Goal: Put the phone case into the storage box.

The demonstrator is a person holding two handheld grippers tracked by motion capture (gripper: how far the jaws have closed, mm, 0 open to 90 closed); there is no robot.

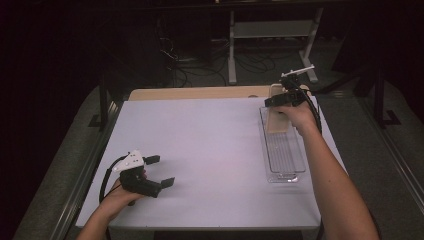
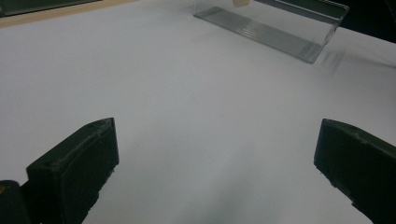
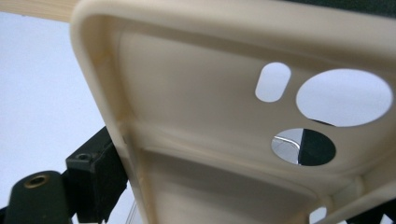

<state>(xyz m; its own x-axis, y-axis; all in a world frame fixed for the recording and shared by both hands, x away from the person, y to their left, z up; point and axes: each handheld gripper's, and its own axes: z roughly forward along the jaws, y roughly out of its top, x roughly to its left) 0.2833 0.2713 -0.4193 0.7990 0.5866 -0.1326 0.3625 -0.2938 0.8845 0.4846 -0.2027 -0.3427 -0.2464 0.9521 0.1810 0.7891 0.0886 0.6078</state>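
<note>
High view: right gripper [image 1: 284, 100] fingers clamp cream phone case [image 1: 276, 116] over clear tray [image 1: 283, 155]; lower it level inside; left gripper [image 1: 160, 171] fingers apart, idle.

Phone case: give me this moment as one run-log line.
right gripper: shut on phone case | above clear tray | left gripper: open, idle

We are looking at a table [image 1: 210, 150] lying under a white sheet, its wooden edge [image 1: 200, 93] showing along the far side. A clear plastic tray [image 1: 285, 155] is sitting directly on the sheet near the right edge, running lengthwise front to back.
</note>
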